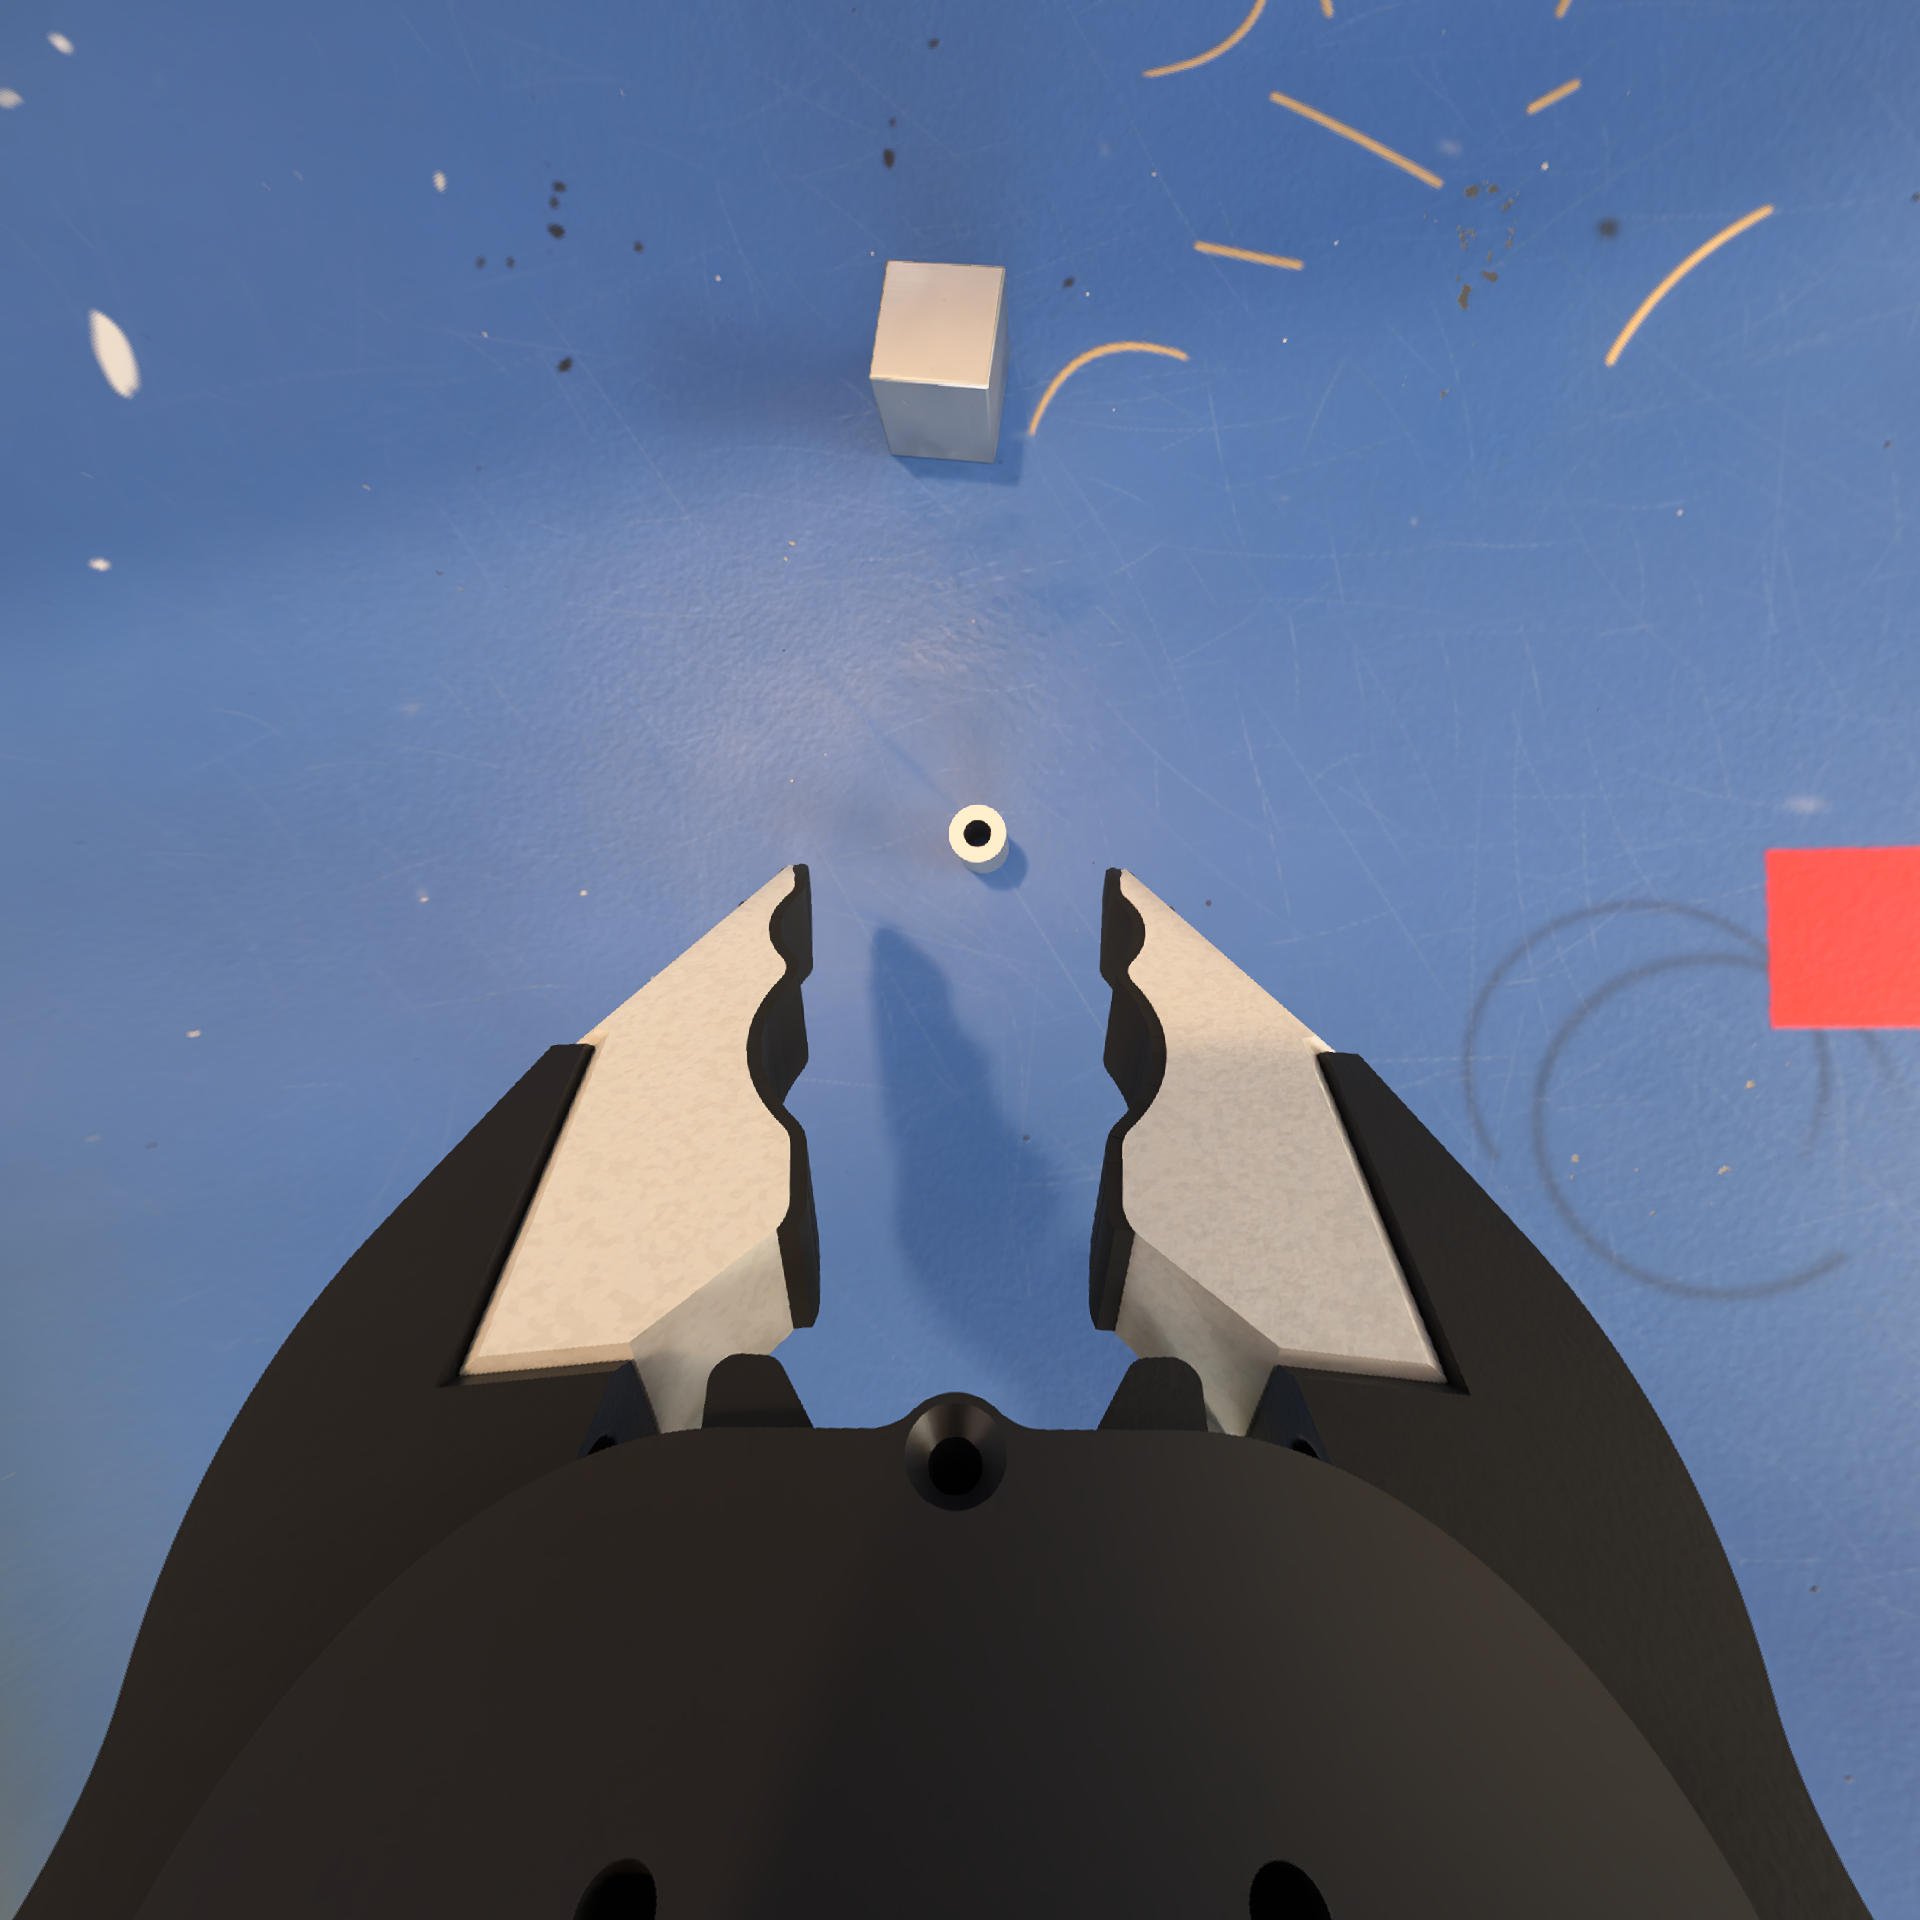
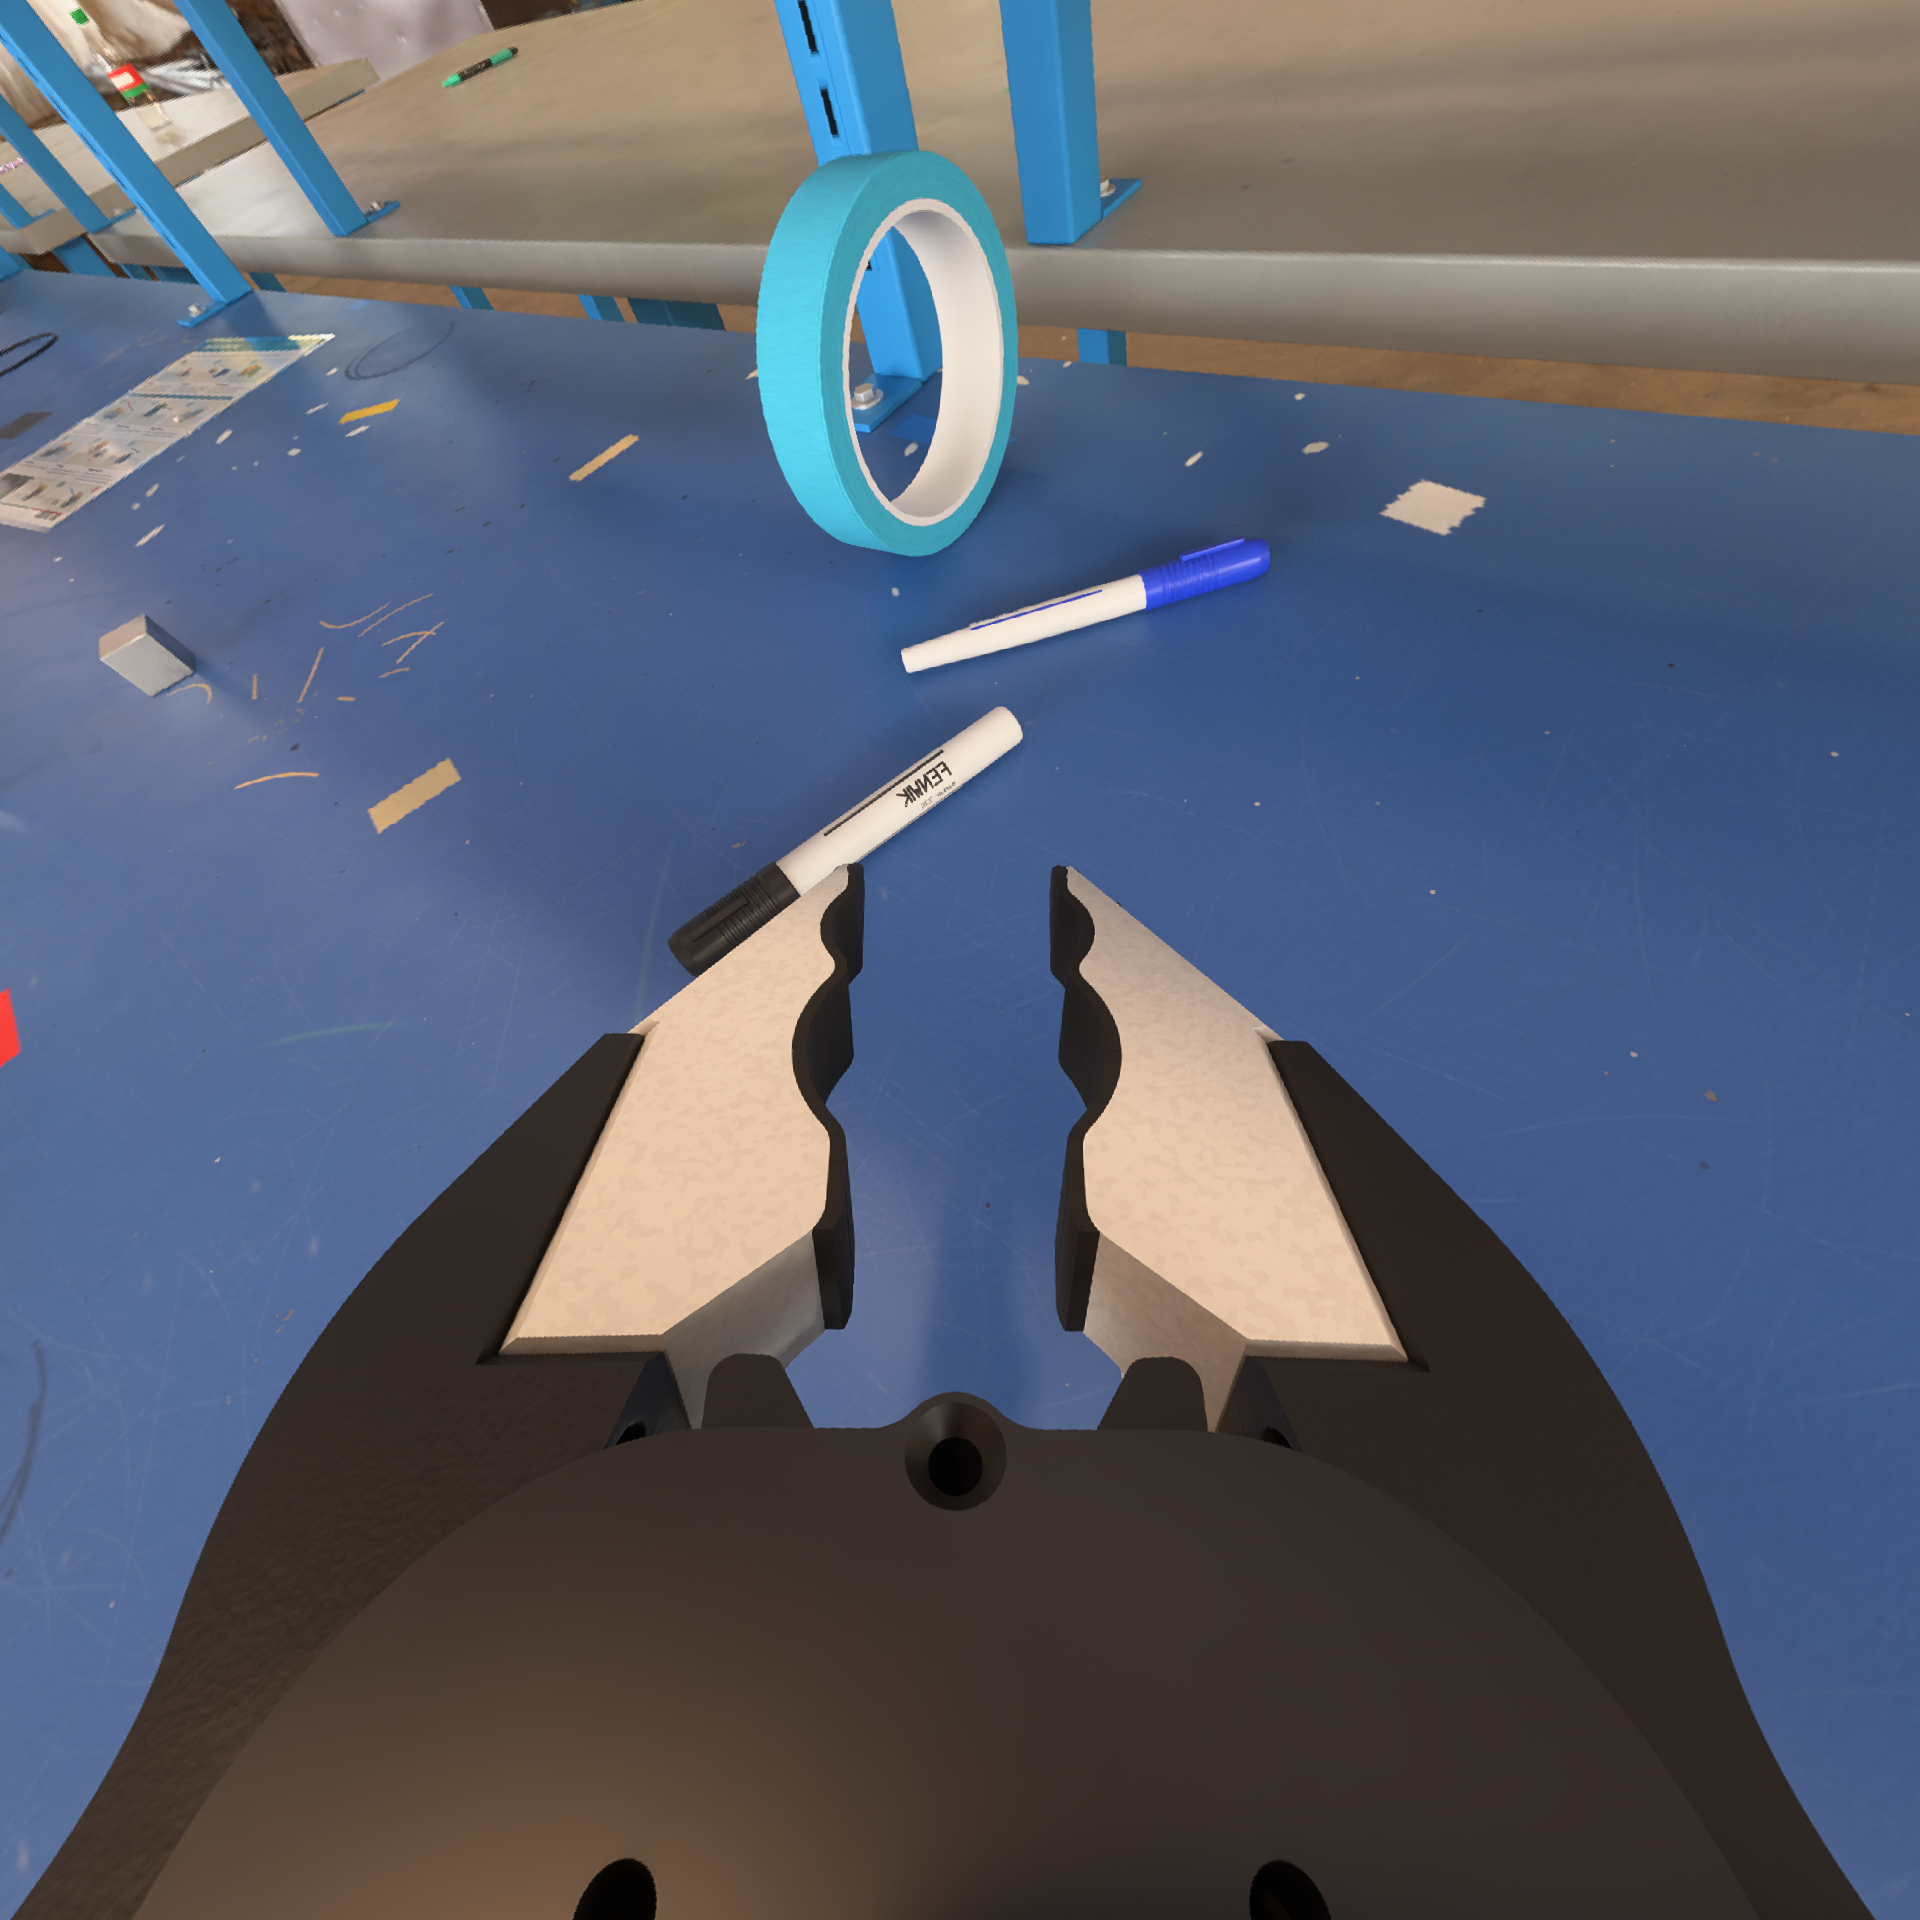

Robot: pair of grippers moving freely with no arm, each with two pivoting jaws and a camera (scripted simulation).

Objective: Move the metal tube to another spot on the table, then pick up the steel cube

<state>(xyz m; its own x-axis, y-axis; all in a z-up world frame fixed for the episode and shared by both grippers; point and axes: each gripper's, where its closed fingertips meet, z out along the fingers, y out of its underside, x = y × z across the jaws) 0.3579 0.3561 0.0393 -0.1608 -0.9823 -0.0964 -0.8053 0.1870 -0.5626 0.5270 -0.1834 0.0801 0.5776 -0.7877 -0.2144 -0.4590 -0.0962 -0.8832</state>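
1. The left gripper is seen pointing down at the scratched blue table, its jaws apart with nothing held between them.
2. Just beyond its fingertips, the small white-rimmed metal tube is seen standing upright on the table, touched by neither finger.
3. Farther on, well apart from the tube, the shiny steel cube is found resting on the table among thin tan shavings.
4. A red square patch is visible at the right edge.
5. The right gripper is held over the table with jaws apart and empty.
6. A black-capped white marker lies just past its left fingertip; beyond it, a blue-capped white marker and an upright roll of turquoise tape are seen.
7. The cube is seen far left in this view.
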